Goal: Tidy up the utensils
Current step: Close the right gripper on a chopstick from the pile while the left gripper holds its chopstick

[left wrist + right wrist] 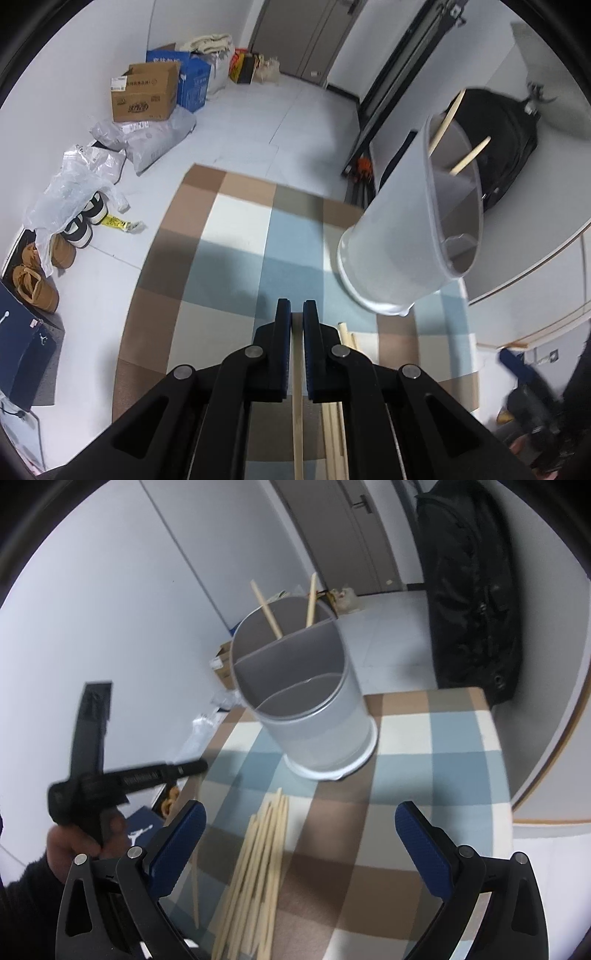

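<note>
one chopstick [297, 391] clamped in left hand-held gripper [297, 314], its tip hidden, right hand-held gripper [299, 834] spread

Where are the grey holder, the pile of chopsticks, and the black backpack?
grey holder [314, 734]: right wrist view, on its outer wall.
pile of chopsticks [258, 864]: right wrist view, mid-pile.
black backpack [469, 602]: right wrist view, on its front.

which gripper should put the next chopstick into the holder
Left, probably. The left gripper is already shut on a chopstick, with the holder just ahead to its right. The right gripper is open and empty above the chopstick pile.
</note>
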